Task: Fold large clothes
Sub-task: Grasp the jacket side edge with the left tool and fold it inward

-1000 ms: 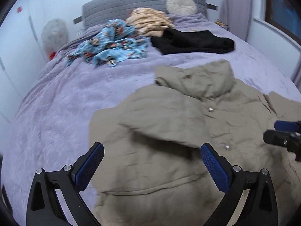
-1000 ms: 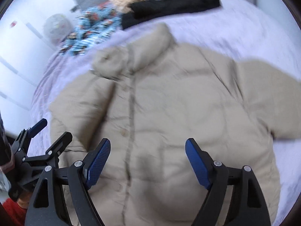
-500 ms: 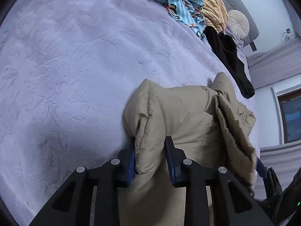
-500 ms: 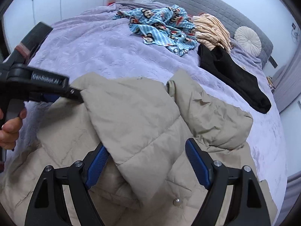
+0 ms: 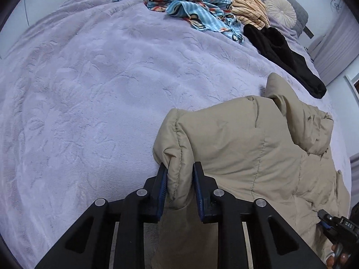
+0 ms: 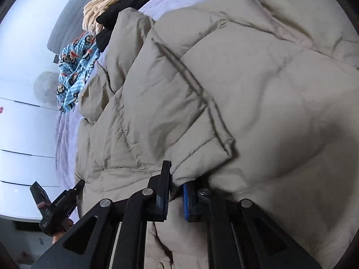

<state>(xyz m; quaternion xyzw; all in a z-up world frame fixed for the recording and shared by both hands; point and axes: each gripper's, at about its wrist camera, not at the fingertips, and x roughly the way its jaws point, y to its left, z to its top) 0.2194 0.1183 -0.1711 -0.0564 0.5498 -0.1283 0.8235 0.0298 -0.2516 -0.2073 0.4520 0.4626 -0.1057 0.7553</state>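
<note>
Both jaws narrowed since earlier | left gripper [image 5: 180,186] closing on jacket [image 5: 235,148] | right gripper [image 6: 176,192] closing, seemingly pinching jacket fold

Soft daylight, fisheye warp, slight blur

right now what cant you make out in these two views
- Lower part of the tan coat: left wrist view, cut off by the bottom edge and covered by the left tongs, whose jaws are closing on a fold.
- Bed under the coat: right wrist view, the coat fills most of the picture.
- The fold pinched by the right tongs, jaws closing: which part of the coat it is, I cannot tell.
- Black garment: right wrist view, mostly behind the coat.
</note>
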